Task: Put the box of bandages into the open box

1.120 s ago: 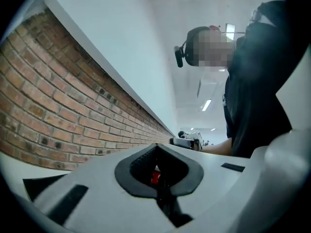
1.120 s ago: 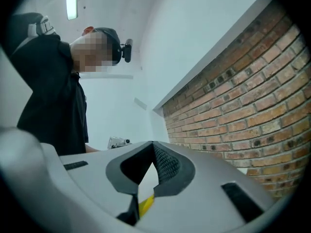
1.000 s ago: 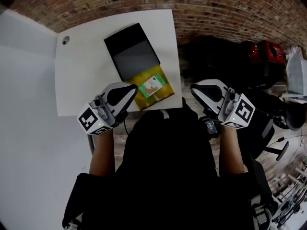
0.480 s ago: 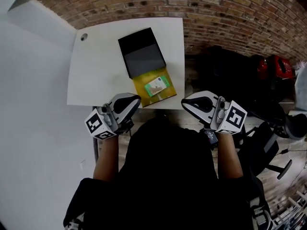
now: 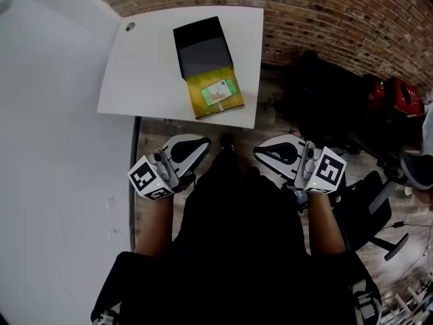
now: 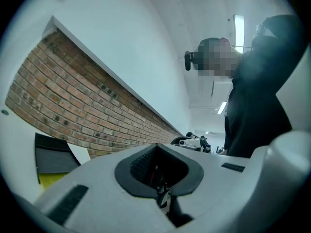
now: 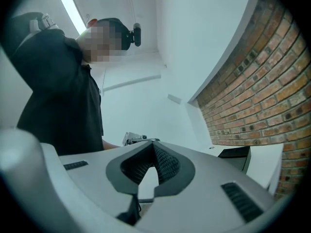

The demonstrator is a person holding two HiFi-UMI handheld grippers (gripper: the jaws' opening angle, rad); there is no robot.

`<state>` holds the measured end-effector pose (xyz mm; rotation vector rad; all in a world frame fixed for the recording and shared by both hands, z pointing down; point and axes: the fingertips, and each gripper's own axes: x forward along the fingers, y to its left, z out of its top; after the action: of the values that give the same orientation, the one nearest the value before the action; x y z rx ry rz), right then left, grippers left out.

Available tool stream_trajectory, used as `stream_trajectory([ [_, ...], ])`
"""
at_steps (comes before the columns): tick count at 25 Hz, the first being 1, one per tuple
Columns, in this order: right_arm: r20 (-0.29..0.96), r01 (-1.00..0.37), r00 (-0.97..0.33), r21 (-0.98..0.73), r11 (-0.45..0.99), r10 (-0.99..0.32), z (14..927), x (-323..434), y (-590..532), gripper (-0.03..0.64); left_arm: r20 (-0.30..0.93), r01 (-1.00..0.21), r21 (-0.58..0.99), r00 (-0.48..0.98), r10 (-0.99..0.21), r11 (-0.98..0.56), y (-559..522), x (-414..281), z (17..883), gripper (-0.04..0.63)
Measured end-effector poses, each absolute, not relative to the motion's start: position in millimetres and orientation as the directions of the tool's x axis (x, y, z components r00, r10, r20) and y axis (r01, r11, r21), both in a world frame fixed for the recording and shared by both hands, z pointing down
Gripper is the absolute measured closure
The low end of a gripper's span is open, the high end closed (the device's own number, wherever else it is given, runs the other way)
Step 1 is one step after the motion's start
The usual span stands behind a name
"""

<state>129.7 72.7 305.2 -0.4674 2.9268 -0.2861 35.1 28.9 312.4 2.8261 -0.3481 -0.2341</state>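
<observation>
On the white table (image 5: 149, 73), the white-and-green box of bandages (image 5: 218, 93) lies inside the yellow-lined open box (image 5: 201, 101), whose black lid (image 5: 201, 46) stands at its far side. Both grippers are off the table, close to the person's body, well short of its near edge. My left gripper (image 5: 201, 142) is shut and empty, its tips (image 6: 156, 144) together. My right gripper (image 5: 260, 152) also looks shut, with nothing between its pads (image 7: 154, 143). The black lid (image 6: 52, 155) and yellow lining (image 6: 48, 179) show at the left gripper view's left; the lid (image 7: 235, 153) shows at the right gripper view's right.
A brick wall (image 5: 325, 12) runs behind the table. Black chairs (image 5: 325, 93) and a red object (image 5: 396, 95) stand to the right on the wooden floor. A white wall (image 5: 54, 147) lies left. The table has a cable hole (image 5: 129, 26) at its far left corner.
Both grippers have drawn back from the table's near edge toward the body. The table and open box have shifted up and away in the head view. The bandage box has stayed in the yellow box.
</observation>
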Motion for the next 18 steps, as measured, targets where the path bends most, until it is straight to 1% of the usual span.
stream_trajectory([
  [2,-0.144,-0.258,-0.946,-0.207,0.944,-0.290,307,126,91,0.612,-0.084,-0.249,0.287,0.956,-0.283,-0.925,52,36,318,0.578],
  [4,-0.123,-0.235,-0.956,-0.216,0.947,-0.266,313,119,106,0.611,-0.051,-0.273,0.280,0.953,-0.299,-0.920,74,34,324,0.578],
  [5,-0.113,-0.227,-0.960,-0.226,0.947,-0.257,317,116,113,0.612,-0.044,-0.281,0.281,0.951,-0.305,-0.917,85,33,326,0.578],
  [8,-0.151,-0.190,-0.961,-0.241,0.952,-0.230,318,108,133,0.612,-0.045,-0.291,0.302,0.947,-0.318,-0.908,115,33,330,0.578],
  [13,-0.130,-0.179,-0.967,-0.254,0.950,-0.217,326,100,155,0.612,0.009,-0.279,0.296,0.957,-0.289,-0.914,150,30,345,0.578],
  [18,-0.093,-0.181,-0.973,-0.263,0.948,-0.211,327,83,166,0.612,0.030,-0.236,0.289,0.971,-0.238,-0.928,160,24,351,0.578],
])
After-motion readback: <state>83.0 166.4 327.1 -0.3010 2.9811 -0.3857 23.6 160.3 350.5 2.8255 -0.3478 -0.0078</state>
